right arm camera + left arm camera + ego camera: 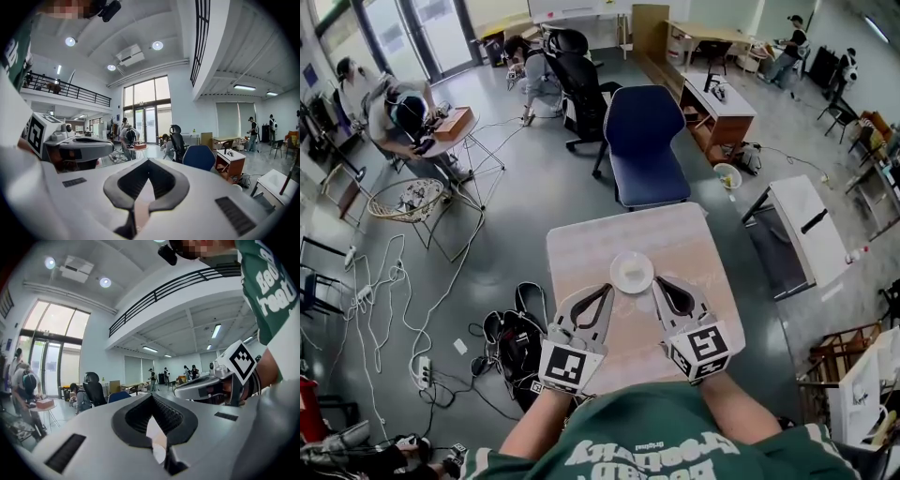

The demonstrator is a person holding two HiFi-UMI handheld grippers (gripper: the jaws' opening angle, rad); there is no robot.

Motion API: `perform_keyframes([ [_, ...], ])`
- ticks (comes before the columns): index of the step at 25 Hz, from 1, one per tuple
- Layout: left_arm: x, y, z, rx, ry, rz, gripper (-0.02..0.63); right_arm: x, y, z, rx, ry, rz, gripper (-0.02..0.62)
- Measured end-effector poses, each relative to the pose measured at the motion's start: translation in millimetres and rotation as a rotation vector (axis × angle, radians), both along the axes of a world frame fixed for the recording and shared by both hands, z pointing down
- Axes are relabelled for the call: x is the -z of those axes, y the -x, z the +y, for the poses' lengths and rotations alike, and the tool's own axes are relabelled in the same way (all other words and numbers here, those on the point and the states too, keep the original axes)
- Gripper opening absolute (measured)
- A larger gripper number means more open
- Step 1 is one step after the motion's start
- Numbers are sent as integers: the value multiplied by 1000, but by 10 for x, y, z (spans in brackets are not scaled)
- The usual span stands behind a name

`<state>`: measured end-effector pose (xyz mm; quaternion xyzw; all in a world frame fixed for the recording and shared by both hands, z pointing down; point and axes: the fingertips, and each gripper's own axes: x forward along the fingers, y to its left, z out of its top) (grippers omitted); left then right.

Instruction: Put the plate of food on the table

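Your plate of food sits on the worktop, near its middle. Your left tongs and right tongs are both closed and empty, their tips just beside the plate's near rim. The task looks done; nothing appears left to place.

You are wearing a dark green shirt that is showing white lettering. You are holding a left gripper and a right gripper that are both showing pale grey shells, black ribbed linings and white cubes carrying black square markers. The plate is looking white, with pale yellowish food on it. The table is showing a light pinkish wood tone. Beyond it a chair is showing navy blue, the floor is gleaming grey, and white cables are trailing near a black backpack.
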<state>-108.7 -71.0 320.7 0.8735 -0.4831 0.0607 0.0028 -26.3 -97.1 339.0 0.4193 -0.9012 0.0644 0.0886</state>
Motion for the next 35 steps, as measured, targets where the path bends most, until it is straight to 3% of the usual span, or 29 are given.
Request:
perform_keyframes([
  [4,20,-37,52,-21,-46,-72,9,9,33,28,24,3,-8,15],
  [14,21,-90,50,-38,-79,-135,9,96,44,56,55,-49,30,14],
  [35,48,-241,27,-56,-79,-116,9,91,-18,50,62,-45,18,14],
])
